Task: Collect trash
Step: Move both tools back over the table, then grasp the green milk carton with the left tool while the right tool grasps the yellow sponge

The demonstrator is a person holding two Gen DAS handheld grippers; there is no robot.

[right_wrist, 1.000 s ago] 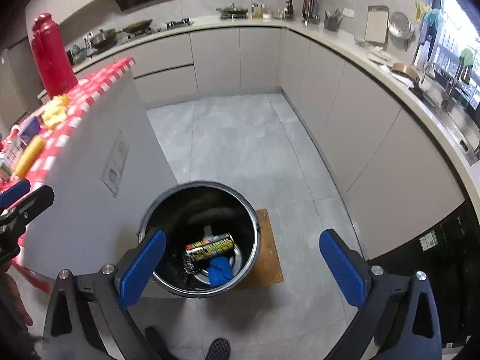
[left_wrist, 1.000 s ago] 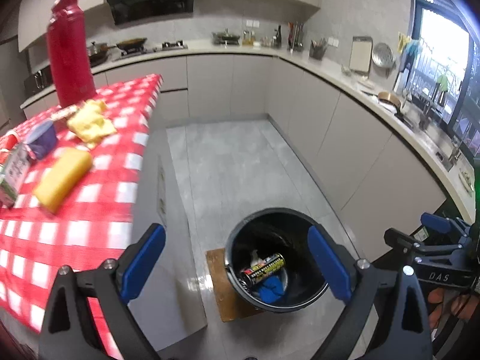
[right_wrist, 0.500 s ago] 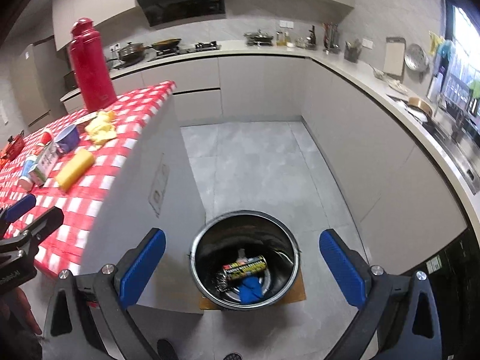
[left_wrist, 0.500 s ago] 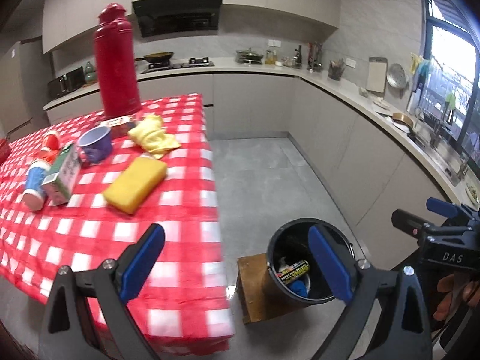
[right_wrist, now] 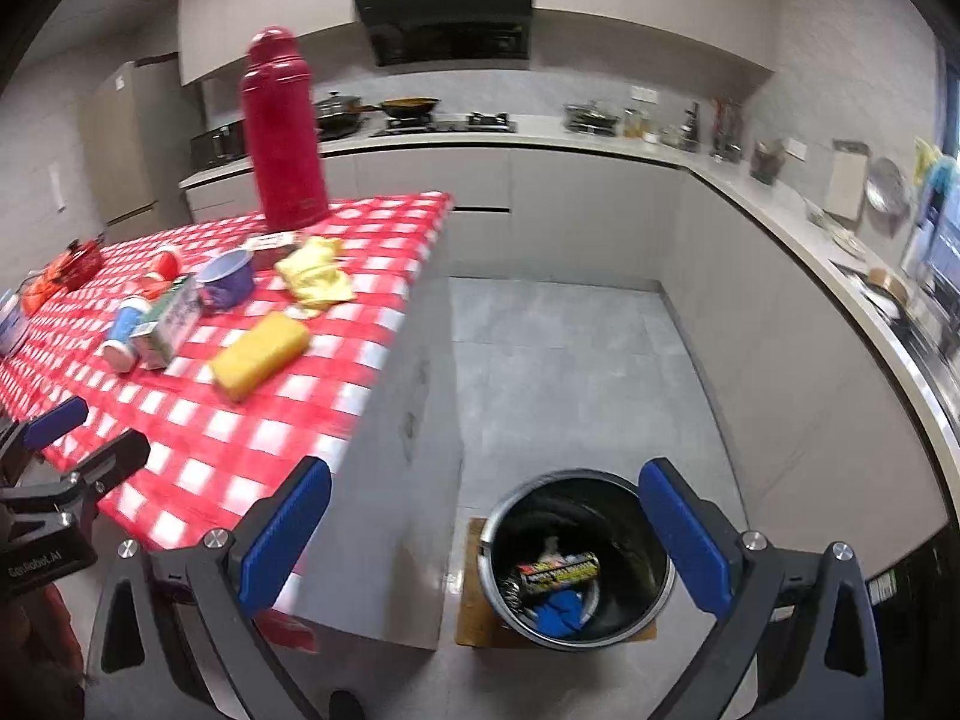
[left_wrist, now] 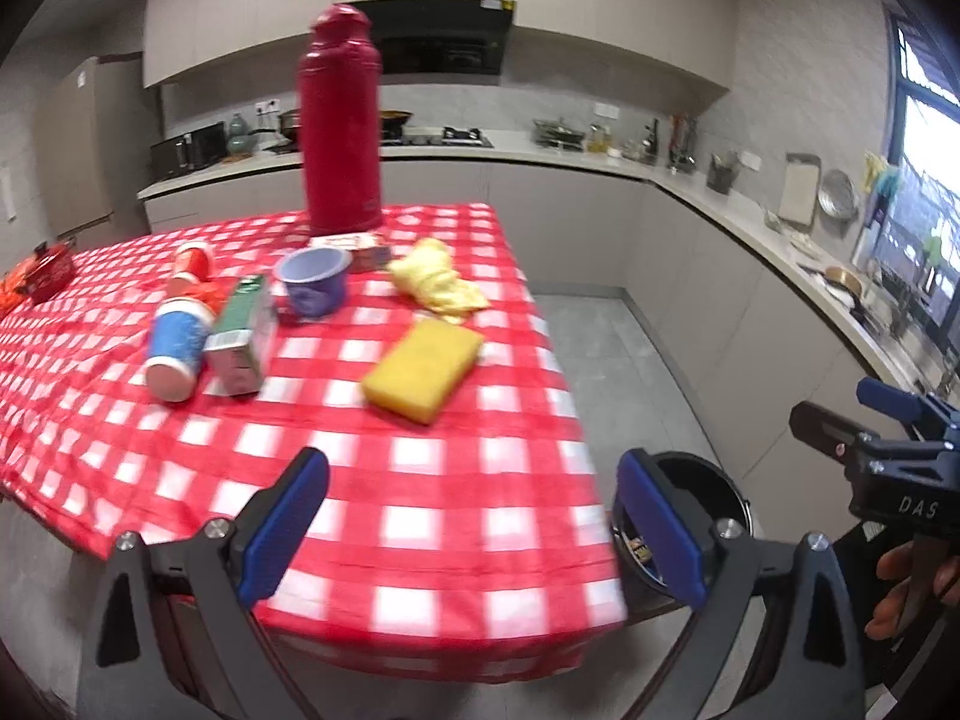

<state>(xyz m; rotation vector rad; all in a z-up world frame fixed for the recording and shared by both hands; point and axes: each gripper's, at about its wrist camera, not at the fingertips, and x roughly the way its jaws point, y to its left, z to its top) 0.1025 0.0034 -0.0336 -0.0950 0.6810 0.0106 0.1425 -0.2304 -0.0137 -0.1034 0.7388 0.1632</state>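
Observation:
A black trash bin (right_wrist: pixel 576 558) stands on the floor beside the table, with a can (right_wrist: pixel 558 571) and something blue inside. On the red checked tablecloth (left_wrist: pixel 420 516) lie a blue paper cup (left_wrist: pixel 177 345), a green carton (left_wrist: pixel 243 333), a red cup (left_wrist: pixel 193 264), a yellow sponge (left_wrist: pixel 423 369), a crumpled yellow cloth (left_wrist: pixel 435 282) and a purple cup (left_wrist: pixel 313 282). My left gripper (left_wrist: pixel 474 528) hangs open over the table's near edge, empty. My right gripper (right_wrist: pixel 486 540) is open and empty above the bin, and also shows at the right (left_wrist: pixel 870 438) of the left wrist view.
A tall red thermos (left_wrist: pixel 339 120) stands at the table's far side with a small box (left_wrist: pixel 360 249) before it. Red items (left_wrist: pixel 42 276) lie at the table's left end. Grey kitchen counters (right_wrist: pixel 780 222) wrap the back and right, with tiled floor (right_wrist: pixel 558 360) between.
Both grippers have risen and swung left from over the bin towards the table. The tabletop objects now fill the left wrist view. Both stayed open.

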